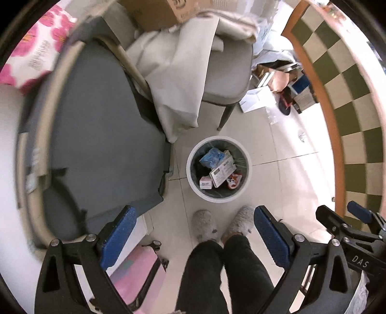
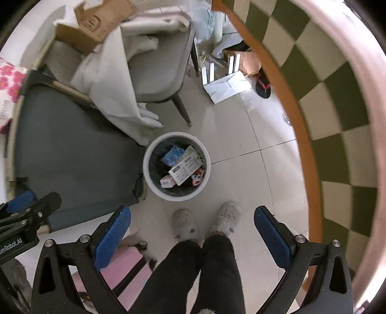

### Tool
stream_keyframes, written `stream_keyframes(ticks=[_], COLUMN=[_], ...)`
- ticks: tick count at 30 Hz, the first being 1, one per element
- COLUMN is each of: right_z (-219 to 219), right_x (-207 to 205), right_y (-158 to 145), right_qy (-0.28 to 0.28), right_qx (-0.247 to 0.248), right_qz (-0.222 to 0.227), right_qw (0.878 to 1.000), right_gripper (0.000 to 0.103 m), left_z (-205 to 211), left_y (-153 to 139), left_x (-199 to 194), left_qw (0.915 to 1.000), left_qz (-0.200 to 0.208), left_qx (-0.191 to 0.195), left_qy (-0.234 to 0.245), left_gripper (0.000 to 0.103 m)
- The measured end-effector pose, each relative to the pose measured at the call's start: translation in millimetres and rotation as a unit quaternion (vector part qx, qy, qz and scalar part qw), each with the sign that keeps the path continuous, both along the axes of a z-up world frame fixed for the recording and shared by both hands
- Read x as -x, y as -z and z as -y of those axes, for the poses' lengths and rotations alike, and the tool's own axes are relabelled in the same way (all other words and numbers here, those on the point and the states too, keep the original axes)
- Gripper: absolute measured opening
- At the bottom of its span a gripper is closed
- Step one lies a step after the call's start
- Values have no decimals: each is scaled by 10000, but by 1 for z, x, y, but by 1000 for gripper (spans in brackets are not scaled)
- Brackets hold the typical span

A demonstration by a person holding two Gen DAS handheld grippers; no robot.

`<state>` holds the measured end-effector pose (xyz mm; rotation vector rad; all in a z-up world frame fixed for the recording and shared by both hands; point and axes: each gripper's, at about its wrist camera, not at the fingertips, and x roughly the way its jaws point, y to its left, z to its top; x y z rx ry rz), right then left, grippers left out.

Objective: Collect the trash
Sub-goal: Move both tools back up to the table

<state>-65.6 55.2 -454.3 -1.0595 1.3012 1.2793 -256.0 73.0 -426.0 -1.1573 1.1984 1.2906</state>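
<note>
- Legibly, "DAS" is printed in pale letters on the black body of the right gripper (image 1: pixel 337 215) at the lower right edge of the left wrist view; "Robot.AI", its start cut off, shows on the left gripper (image 2: pixel 31 195) at the lower left edge of the right wrist view.
- Print on the cardboard box (image 2: pixel 96 21) at the top of the frame and on the pink-flowered pack (image 1: pixel 36 48) at upper left is too blurred to read.
- Near frame centre stands a round white trash bin (image 1: pixel 193 154) (image 2: pixel 146 166) with a dark liner, on the pale tiled floor (image 1: pixel 277 181).
- Inside it lie a crumpled blue wrapper (image 1: pixel 212 157) (image 2: pixel 172 154), a white printed carton (image 1: pixel 222 172) (image 2: pixel 184 170), a small pink-and-white box (image 1: pixel 205 184) (image 2: pixel 167 182) whose label is not legible, and a red-and-white packet (image 1: pixel 234 181) (image 2: pixel 198 177).
- Each camera's own claw frames the lower part of its view, the left gripper (image 1: pixel 194 238) and right gripper (image 2: pixel 191 234) alike: blue-padded fingers (image 1: pixel 119 236) (image 2: pixel 112 238) spread wide, nothing between them, touching nothing.
- Between the fingers, below the bin, stand two grey fluffy slippers (image 1: pixel 205 225) (image 2: pixel 184 224) and dark trouser legs (image 1: pixel 224 273).
- Left of the bin sits a grey cushioned seat (image 1: pixel 101 149); above it, a pale chair (image 2: pixel 156 72) draped with cloth.
- Right of frame curves a green-and-cream checkered tabletop (image 2: pixel 325 108).
</note>
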Motion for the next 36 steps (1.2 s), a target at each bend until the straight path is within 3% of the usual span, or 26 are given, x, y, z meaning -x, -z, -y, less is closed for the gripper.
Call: stream_keyframes(ticks=[12, 17, 21, 27, 30, 36], right_z=[38, 36, 26, 16, 14, -8], right_x=[-5, -37, -91, -220, -299, -459], right_y=[-135, -174, -200, -220, -219, -194], right_qy=[50, 611, 1222, 2249, 2583, 2390], right_qx=[-288, -550, -811, -1007, -904, -289], right_qz=[-338, -700, -782, -535, -182, 952], right_qw=[9990, 9942, 9861, 9677, 9616, 9659], right_gripper=[103, 103, 103, 103, 103, 103], left_z=[33, 23, 5, -33, -57, -94], left_y=[-113, -156, -190, -209, -205, -172], left_x=[-6, -31, -75, -190, -270, -464], left_qw=[9991, 9955, 9886, 9755, 9700, 9536], left_qz=[-53, -242, -261, -385, -344, -431], left_qx=[-408, -854, -1334, -1685, -1689, -1587], left_qy=[104, 340, 643, 1360, 1717, 2521], left_gripper=[99, 99, 99, 100, 100, 100])
